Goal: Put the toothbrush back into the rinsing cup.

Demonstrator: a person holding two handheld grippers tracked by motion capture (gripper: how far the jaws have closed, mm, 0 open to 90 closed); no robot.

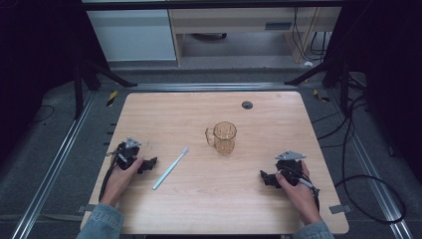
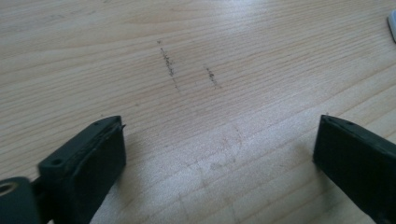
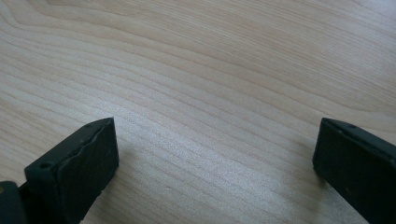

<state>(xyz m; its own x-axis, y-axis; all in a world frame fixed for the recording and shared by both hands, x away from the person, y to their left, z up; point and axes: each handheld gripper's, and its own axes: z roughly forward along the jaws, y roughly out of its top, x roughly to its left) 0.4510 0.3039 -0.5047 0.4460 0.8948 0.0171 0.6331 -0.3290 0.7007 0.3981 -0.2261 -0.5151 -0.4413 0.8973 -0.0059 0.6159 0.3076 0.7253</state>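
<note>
Resting on pale wooden table (image 1: 278,209): left gripper (image 1: 151,162) and right gripper (image 1: 264,176), both gaping, grasping nothing. Lying just beside left gripper, toothbrush (image 1: 170,168), likely awaiting pickup; standing mid-table, amber mug (image 1: 224,137), probably its destination.

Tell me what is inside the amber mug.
The amber mug looks empty: through its clear wall nothing shows inside. The toothbrush lies outside it on the table.
</note>
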